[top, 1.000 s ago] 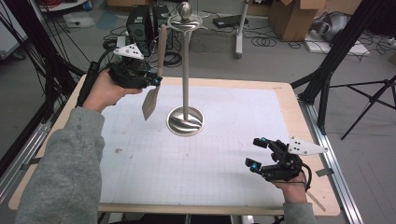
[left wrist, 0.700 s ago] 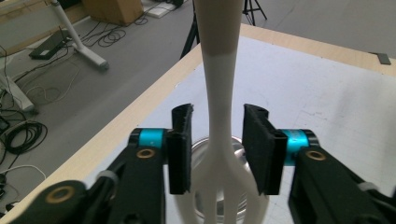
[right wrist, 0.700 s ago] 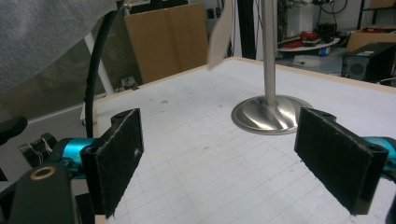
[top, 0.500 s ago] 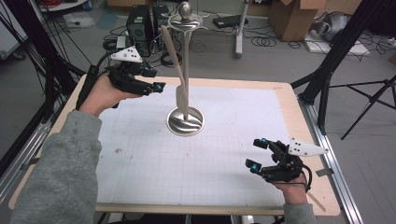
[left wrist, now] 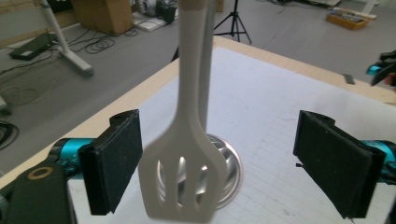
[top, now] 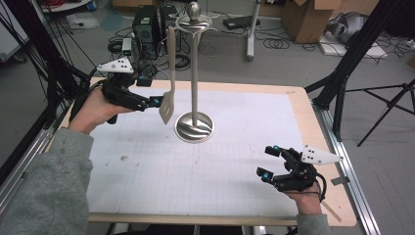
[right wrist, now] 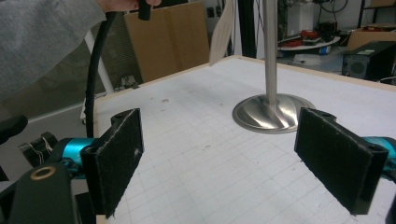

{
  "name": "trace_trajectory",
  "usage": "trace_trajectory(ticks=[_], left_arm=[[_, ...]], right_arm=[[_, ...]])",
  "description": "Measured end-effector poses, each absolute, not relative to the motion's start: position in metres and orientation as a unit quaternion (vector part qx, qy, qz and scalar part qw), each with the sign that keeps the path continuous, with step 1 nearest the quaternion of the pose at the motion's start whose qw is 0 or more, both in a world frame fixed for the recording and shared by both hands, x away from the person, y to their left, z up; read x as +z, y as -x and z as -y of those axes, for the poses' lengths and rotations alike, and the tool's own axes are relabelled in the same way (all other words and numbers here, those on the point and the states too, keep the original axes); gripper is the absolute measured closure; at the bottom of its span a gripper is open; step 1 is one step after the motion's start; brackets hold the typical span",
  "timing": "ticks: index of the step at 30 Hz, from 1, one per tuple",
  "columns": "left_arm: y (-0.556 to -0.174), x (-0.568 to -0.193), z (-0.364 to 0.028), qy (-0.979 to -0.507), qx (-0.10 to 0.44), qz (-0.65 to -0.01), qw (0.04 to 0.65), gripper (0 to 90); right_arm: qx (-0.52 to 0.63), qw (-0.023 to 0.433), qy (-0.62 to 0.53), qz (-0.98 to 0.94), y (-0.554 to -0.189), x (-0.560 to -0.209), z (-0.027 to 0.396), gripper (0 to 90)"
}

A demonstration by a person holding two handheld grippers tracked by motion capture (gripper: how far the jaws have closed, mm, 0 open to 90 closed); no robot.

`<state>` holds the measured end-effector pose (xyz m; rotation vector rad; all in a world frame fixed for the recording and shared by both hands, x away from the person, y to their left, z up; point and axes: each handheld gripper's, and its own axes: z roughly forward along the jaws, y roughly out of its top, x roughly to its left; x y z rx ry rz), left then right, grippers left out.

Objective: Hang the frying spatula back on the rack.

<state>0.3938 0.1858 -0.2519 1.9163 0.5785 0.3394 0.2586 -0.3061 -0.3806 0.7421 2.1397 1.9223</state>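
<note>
Left gripper [top: 155, 101] just released, jaws spread either side of spatula [top: 168, 104] hanging from stand [top: 194, 125]; right gripper [top: 269, 162] spread, empty.

High view: overhead, facing forward and down across the whole bench [top: 254, 166]. Left tongs [left wrist: 217, 163] camera: close behind the spatula [left wrist: 182, 186]. Right tongs [right wrist: 219, 158] camera: low, farther back. All share the stand [top: 195, 125].

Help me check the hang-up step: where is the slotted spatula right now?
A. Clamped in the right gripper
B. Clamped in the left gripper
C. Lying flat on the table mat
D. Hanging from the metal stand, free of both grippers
D: the slotted spatula hangs from the top of the metal stand, clear of the table, between the left gripper's open pads, neither touching it.
</note>
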Motion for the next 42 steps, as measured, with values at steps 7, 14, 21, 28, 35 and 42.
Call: trace_trajectory(ticks=[7,14,21,28,35,42], left_arm=[[-0.381,-0.257,-0.191,-0.803,0.134,-0.242,0.528,14.1],[-0.372,-0.264,-0.203,-0.802,0.137,-0.252,0.524,14.0],[-0.358,-0.273,-0.220,-0.795,0.147,-0.260,0.529,14.0],[-0.343,-0.284,-0.237,-0.785,0.155,-0.256,0.543,14.0],[-0.332,-0.301,-0.246,-0.775,0.158,-0.262,0.553,13.6],[-0.322,-0.314,-0.259,-0.766,0.165,-0.270,0.560,13.7]], right_arm=[[0.644,0.087,-0.247,-0.719,-0.259,-0.381,0.306,14.3],[0.642,0.086,-0.250,-0.719,-0.259,-0.381,0.306,14.3],[0.641,0.088,-0.247,-0.721,-0.259,-0.381,0.304,14.3],[0.639,0.089,-0.247,-0.723,-0.259,-0.381,0.303,14.3],[0.639,0.092,-0.247,-0.723,-0.259,-0.380,0.301,14.3],[0.639,0.095,-0.251,-0.721,-0.259,-0.380,0.302,14.2]])
